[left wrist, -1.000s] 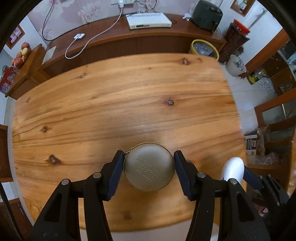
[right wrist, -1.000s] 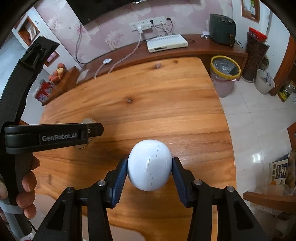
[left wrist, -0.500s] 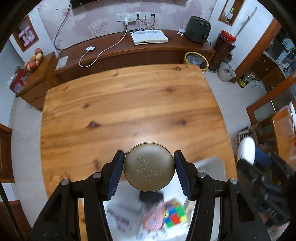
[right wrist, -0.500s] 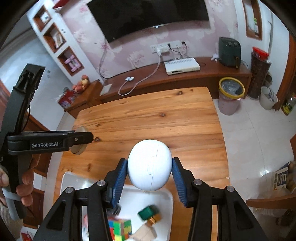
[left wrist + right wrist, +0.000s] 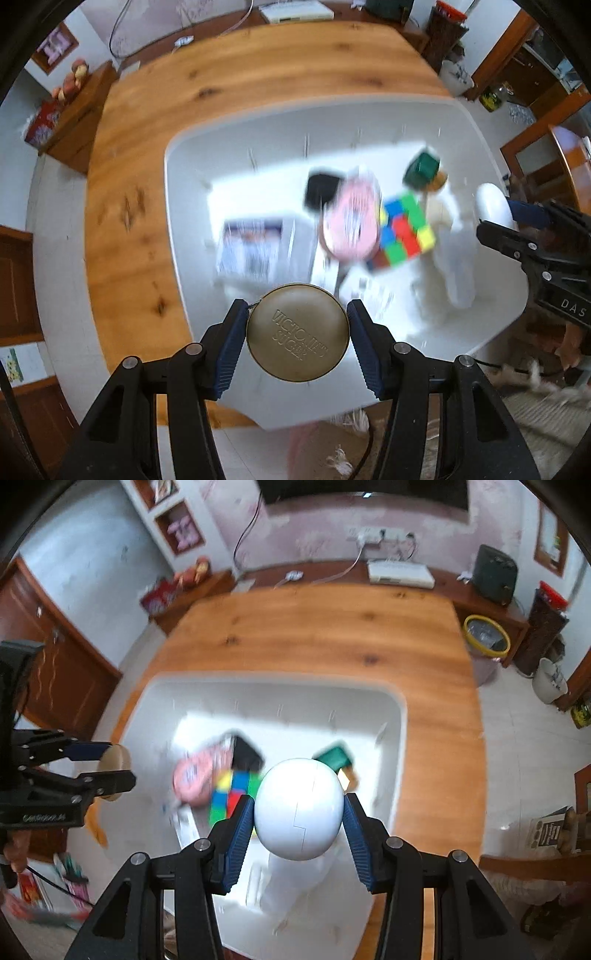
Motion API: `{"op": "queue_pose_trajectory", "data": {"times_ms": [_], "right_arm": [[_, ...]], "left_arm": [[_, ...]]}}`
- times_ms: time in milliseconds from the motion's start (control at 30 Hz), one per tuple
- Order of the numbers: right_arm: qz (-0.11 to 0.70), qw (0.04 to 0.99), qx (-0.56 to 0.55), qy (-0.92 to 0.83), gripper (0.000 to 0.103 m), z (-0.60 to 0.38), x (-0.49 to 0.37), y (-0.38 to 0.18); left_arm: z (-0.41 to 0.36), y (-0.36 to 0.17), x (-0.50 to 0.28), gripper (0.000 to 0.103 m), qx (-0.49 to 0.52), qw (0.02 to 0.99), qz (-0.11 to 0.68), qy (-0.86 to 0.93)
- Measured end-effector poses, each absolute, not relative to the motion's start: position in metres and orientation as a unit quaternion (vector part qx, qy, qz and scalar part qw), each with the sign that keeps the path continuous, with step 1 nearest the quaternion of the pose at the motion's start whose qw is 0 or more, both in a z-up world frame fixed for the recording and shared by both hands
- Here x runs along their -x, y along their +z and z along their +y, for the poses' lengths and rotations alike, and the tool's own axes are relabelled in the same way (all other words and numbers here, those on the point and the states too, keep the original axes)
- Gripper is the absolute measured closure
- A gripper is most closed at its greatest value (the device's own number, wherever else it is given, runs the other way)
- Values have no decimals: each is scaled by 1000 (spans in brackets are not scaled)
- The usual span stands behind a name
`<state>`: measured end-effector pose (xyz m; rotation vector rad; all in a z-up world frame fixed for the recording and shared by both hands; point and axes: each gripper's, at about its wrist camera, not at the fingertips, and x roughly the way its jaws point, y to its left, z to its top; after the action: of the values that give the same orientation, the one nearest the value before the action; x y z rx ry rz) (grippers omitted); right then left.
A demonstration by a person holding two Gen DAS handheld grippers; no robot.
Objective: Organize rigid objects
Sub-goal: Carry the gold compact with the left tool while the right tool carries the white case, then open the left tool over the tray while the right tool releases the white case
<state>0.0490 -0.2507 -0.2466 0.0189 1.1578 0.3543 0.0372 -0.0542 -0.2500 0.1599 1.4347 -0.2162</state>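
Observation:
My left gripper (image 5: 297, 334) is shut on a round brass-coloured tin (image 5: 297, 333) with embossed lettering, held over the near left part of a white bin (image 5: 192, 147). My right gripper (image 5: 299, 814) is shut on a white egg-shaped object (image 5: 299, 808), above the same white bin (image 5: 400, 716). In the bin lie a colourful puzzle cube (image 5: 404, 230), a pink round item (image 5: 351, 225), a black block (image 5: 322, 190), a green block (image 5: 423, 170) and a printed box (image 5: 253, 249). The right gripper with its egg (image 5: 493, 206) shows at the right edge of the left wrist view.
The bin rests on a wooden table (image 5: 332, 627) near its front edge. Behind the table runs a low wooden cabinet (image 5: 491, 605) carrying a white device (image 5: 400, 574) and a dark appliance (image 5: 495, 574). A yellow-rimmed bin (image 5: 485, 638) stands on the floor at the right.
Both grippers have travelled back from over the bare tabletop to above the white bin, each still holding its object. The bin and its contents have come fully into both views.

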Motion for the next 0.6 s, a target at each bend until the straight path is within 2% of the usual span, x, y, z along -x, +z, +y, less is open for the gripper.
{"op": "queue_pose_trajectory", "data": {"times_ms": [267,600], "right_arm": [[590,779,27,212,54,-217,-21,-281],[594,770,80,218,54,-186,-6,-289]], "left_arm": [[-41,-287,-17,45,-65,732,674,-75],[-46,-305,-10,44,-73,742,663,-65]]}}
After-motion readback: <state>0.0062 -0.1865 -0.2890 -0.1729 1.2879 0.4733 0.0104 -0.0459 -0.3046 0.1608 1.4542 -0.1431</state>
